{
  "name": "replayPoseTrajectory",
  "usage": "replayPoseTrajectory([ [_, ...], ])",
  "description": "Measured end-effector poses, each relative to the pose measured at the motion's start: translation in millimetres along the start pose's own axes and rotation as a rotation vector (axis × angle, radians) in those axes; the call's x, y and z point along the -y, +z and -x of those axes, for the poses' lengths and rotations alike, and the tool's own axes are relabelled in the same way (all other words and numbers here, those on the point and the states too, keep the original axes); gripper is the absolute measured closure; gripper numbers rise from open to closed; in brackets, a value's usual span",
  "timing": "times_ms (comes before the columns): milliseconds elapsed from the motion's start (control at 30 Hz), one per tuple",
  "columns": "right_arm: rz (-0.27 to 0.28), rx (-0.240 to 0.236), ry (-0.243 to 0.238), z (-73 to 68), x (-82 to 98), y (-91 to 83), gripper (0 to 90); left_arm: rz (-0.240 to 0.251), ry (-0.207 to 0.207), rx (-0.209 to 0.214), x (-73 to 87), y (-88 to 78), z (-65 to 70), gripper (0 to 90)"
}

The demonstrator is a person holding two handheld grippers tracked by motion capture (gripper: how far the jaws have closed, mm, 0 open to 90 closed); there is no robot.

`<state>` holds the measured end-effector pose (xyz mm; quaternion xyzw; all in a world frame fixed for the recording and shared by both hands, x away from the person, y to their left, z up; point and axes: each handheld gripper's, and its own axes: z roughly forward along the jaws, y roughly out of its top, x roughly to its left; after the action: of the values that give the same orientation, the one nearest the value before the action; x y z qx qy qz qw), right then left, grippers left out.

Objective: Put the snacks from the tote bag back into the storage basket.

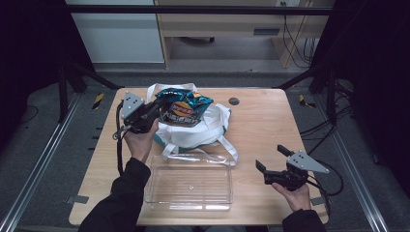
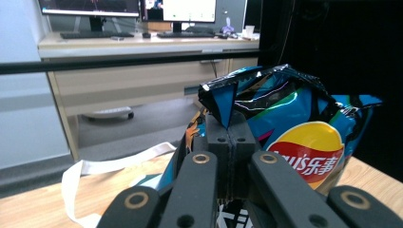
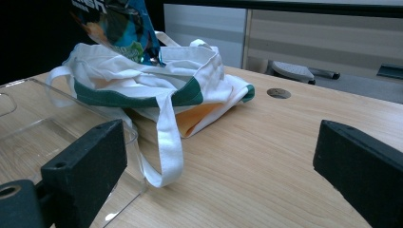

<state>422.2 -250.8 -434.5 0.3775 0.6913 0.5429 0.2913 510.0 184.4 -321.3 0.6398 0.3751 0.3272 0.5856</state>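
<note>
While my left gripper (image 1: 155, 107) is clamped on a top corner of the chip bag (image 1: 183, 107), which hangs over the white tote bag (image 1: 203, 129), I lift straight up until it's free of the fabric and handles. Clear tray (image 1: 189, 182) sits just in front, open for a drop. Right gripper (image 1: 271, 162), jaws wide apart and holding nothing, stays parked near the table's right edge (image 1: 309, 159).

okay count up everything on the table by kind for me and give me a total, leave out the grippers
Chip bag: 1, blue, pinched at its top edge in the left gripper above the tote
Cloth tote bag: 1, white with green trim
Clear plastic tray: 1, empty
Total: 3
</note>
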Motion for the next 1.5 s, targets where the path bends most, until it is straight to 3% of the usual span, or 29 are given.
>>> replayPoseTrajectory([
  [233,0.0,0.001,0.0,-0.1,0.3,0.1,4.1,0.046,-0.016,0.021,-7.2,-19.7,4.5,90.0],
  [700,-0.001,0.006,-0.001,1.3,0.9,-1.4,4.2,0.076,-0.034,0.045,-17.0,-51.6,20.3,90.0],
  [900,-0.003,0.008,-0.002,2.1,0.9,-1.8,4.2,0.073,-0.039,0.053,-17.6,-55.6,25.4,90.0],
  [1100,-0.005,0.011,0.0,2.1,1.1,-1.4,4.2,0.096,-0.045,0.074,-22.3,-73.1,31.7,90.0],
  [1500,-0.006,0.017,-0.008,1.8,0.6,-2.8,4.5,0.087,-0.078,0.064,-27.4,-93.7,33.1,90.0],
])
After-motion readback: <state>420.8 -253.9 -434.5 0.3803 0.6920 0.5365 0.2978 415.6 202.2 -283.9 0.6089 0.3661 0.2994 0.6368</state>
